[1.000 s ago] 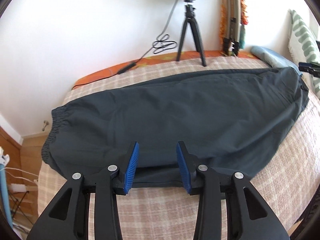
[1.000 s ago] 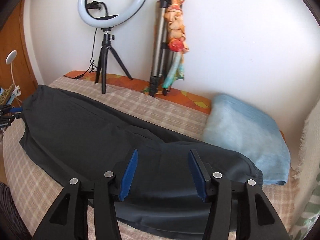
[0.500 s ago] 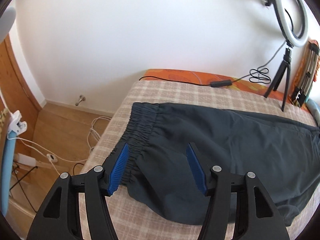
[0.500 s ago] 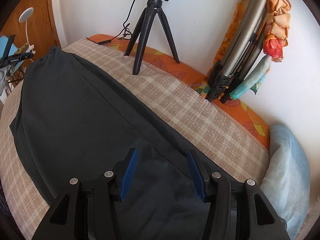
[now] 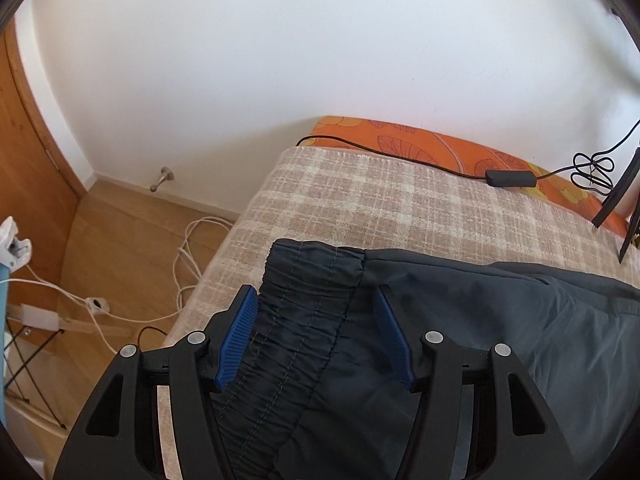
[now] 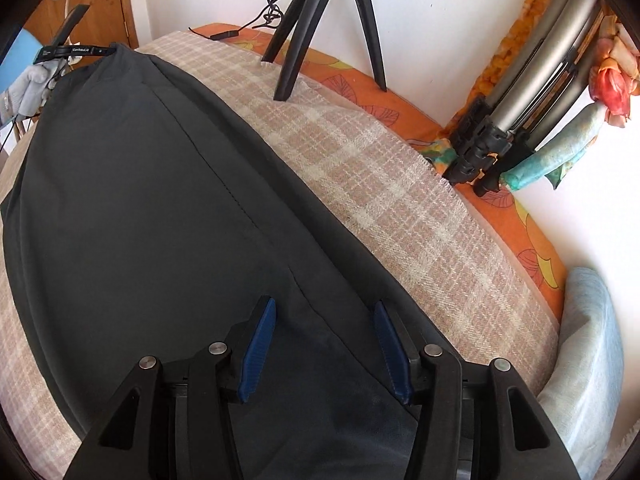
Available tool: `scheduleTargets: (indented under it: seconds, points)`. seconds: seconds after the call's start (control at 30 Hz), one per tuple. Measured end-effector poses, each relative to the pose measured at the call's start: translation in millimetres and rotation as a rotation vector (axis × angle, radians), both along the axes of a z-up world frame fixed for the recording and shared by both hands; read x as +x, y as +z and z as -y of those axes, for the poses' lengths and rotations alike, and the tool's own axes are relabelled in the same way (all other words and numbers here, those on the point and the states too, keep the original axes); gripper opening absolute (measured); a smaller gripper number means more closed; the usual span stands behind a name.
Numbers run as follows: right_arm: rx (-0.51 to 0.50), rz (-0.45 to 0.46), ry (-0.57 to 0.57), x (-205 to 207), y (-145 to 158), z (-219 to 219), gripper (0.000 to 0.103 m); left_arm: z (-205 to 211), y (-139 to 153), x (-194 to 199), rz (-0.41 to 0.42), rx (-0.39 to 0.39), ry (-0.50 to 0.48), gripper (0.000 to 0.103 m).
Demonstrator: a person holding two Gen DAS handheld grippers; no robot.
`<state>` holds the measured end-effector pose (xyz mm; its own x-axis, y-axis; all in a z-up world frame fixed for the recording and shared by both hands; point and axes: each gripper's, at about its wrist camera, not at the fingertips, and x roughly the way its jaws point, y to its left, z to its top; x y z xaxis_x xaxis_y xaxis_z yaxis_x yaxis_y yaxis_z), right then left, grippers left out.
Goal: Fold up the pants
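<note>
The left tongs (image 5: 314, 338) are seen spread wide, their blue pads (image 5: 236, 338) set on either side of the gathered elastic waistband (image 5: 304, 320) of the dark grey pants (image 5: 500, 340); nothing is clamped between them, and whether the pads touch the cloth cannot be told. The waistband is shown running from 6 o'clock up to 12 o'clock between the pads, with its far corner lying on the plaid blanket (image 5: 380, 200) of the bed. From there the pants are spread towards 3 o'clock. At 1 o'clock a black cable with an inline switch (image 5: 510, 178) is laid along the orange floral sheet (image 5: 420, 140) at the wall. At 9 o'clock white cords (image 5: 188, 256) are seen on the wooden floor (image 5: 120, 248).

The right tongs (image 6: 324, 350) are likewise held apart, over the dark grey pants (image 6: 140, 200), with nothing gripped. The pants are stretched flat across the plaid blanket (image 6: 400, 200) from the pads towards 10 o'clock. At 12 o'clock a black tripod (image 6: 320, 20) is stood at the blanket's edge. At 2 o'clock a folded silver tripod (image 6: 520, 88) is leaned against the wall. At 4 o'clock a light blue pillow (image 6: 588, 360) is seen just beside the blanket.
</note>
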<state>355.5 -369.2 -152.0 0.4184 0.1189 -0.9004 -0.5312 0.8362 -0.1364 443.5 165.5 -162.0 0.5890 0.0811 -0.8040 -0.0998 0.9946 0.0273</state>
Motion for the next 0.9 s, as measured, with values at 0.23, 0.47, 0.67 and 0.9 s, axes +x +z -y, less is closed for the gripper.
scheduleTargets:
  seconds: [0.23, 0.47, 0.67, 0.9]
  points:
    - [-0.013, 0.026, 0.044, -3.7, 3.9, -14.0, 0.0, 9.4, -13.1, 15.4, -0.02, 0.09, 0.024, 0.059]
    - [0.0, 0.112, -0.069, 25.2, 18.9, -1.5, 0.0, 15.4, -11.8, 23.4, 0.025, 0.152, 0.071, 0.059]
    - [-0.07, 0.079, -0.104, 33.8, 0.3, -4.1, 0.001, 5.3, -7.3, 28.5, 0.016, 0.102, 0.097, 0.062]
    - [-0.055, 0.109, -0.16, 15.5, 17.9, 5.0, 0.037, 2.4, 2.6, 29.8, -0.044, 0.089, 0.037, 0.062]
